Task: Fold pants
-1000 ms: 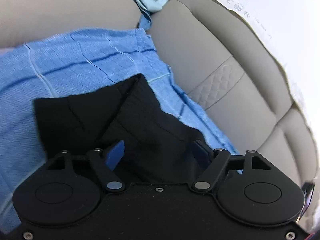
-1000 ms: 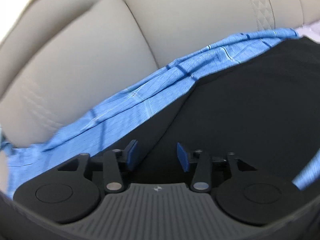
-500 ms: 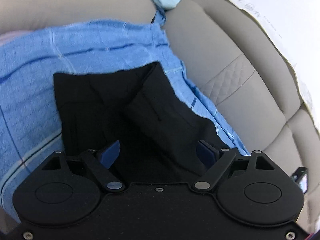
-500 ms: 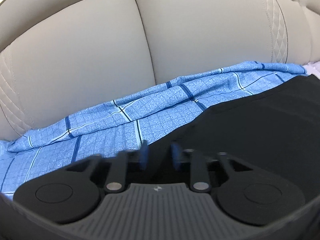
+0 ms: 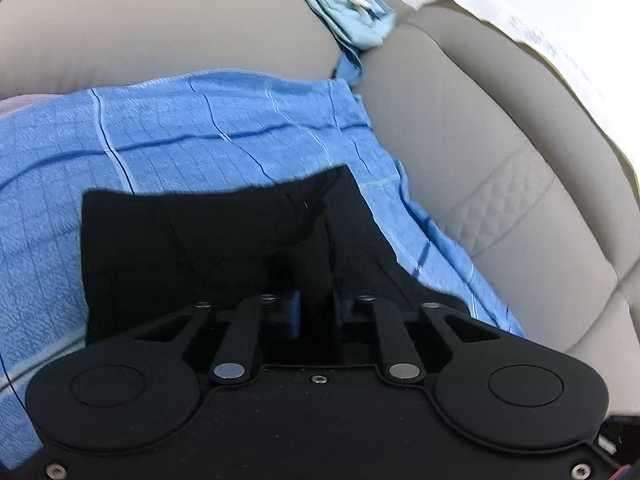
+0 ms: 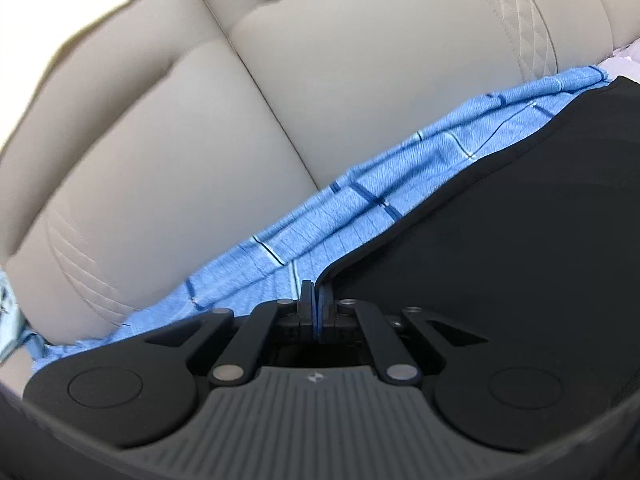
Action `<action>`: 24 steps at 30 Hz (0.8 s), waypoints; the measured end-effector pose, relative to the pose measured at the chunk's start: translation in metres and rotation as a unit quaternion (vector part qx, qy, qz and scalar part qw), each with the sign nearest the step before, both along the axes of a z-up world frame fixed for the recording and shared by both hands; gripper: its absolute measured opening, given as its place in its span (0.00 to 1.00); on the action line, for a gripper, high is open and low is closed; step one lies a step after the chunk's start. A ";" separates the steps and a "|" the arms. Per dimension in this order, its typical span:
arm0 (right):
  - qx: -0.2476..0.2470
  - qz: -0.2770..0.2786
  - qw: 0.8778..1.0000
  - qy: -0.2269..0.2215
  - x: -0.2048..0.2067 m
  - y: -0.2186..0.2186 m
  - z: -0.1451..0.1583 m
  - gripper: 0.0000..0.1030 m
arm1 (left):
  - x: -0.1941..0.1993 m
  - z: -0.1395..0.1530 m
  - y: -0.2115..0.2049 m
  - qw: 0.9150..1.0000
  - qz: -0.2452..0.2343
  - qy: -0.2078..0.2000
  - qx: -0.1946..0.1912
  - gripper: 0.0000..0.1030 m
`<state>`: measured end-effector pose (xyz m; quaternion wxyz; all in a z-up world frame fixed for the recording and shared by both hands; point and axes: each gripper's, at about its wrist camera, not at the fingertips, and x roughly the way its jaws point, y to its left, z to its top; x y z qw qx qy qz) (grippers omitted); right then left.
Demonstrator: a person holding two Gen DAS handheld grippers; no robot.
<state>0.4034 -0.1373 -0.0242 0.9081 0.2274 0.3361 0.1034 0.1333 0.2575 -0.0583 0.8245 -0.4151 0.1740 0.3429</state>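
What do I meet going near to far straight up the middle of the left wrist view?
left gripper → black pants → blue checked cloth → beige sofa cushion

Black pants (image 5: pixel 208 240) (image 6: pixel 520 208), partly folded, creased, lying on blue checked blanket (image 5: pixel 180 128) (image 6: pixel 360 200)

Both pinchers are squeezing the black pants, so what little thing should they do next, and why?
Probably lift both together and carry the pinched edge over the rest. The left gripper and right gripper are shut on the black pants, which lie only partly folded on the blue cloth.
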 end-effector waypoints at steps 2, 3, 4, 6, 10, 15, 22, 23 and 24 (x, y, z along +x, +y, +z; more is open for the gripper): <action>0.012 -0.004 1.000 -0.008 -0.011 -0.007 0.010 0.02 | -0.004 0.011 0.001 1.000 0.003 -0.008 0.023 0.10; 0.017 -0.006 1.000 -0.015 -0.017 -0.012 0.015 0.02 | -0.007 0.018 0.002 0.999 -0.001 -0.019 0.033 0.10; 0.024 -0.007 0.999 -0.027 -0.027 -0.018 0.021 0.02 | -0.009 0.024 0.002 0.999 -0.004 -0.027 0.041 0.10; 0.029 -0.009 0.998 -0.047 -0.047 -0.026 0.031 0.02 | -0.014 0.039 0.005 0.998 -0.010 -0.039 0.055 0.09; 0.027 -0.033 0.995 -0.091 -0.114 -0.046 0.048 0.02 | -0.030 0.059 0.011 0.996 -0.021 -0.049 0.073 0.09; -0.014 -0.066 0.990 -0.127 -0.224 -0.051 0.045 0.02 | -0.058 0.064 0.013 0.995 -0.019 -0.022 0.100 0.09; -0.095 -0.047 0.993 -0.061 -0.304 -0.023 -0.004 0.02 | -0.076 0.032 0.031 0.995 0.010 0.065 0.080 0.09; -0.102 -0.044 0.993 -0.050 -0.306 -0.020 -0.011 0.02 | -0.075 0.026 0.032 0.994 0.008 0.075 0.080 0.09; -0.111 -0.043 0.992 -0.043 -0.309 -0.017 -0.018 0.02 | -0.075 0.021 0.032 0.993 0.006 0.084 0.079 0.09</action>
